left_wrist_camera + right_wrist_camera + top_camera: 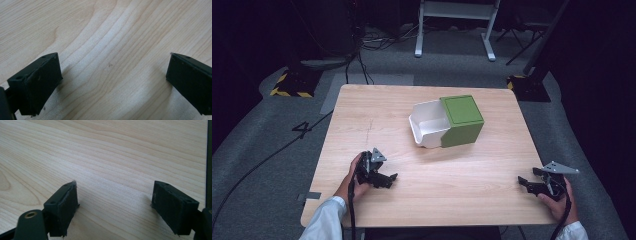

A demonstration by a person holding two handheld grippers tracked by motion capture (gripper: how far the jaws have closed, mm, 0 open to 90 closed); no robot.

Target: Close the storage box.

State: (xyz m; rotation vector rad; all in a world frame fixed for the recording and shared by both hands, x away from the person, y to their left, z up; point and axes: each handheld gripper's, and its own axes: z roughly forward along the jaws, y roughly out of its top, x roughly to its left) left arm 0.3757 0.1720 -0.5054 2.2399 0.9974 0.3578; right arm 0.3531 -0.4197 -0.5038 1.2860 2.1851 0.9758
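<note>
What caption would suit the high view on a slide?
Two hand-held grippers, left and right, rest open on a wooden table near a green box with its white drawer pulled out.

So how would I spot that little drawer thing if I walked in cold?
Find the pale wooden table in the dark room. Toward its far side, right of the middle, sits a green box. The white drawer sticks out of the box's left face, pulled open and empty; it is the one white thing on the table.
</note>
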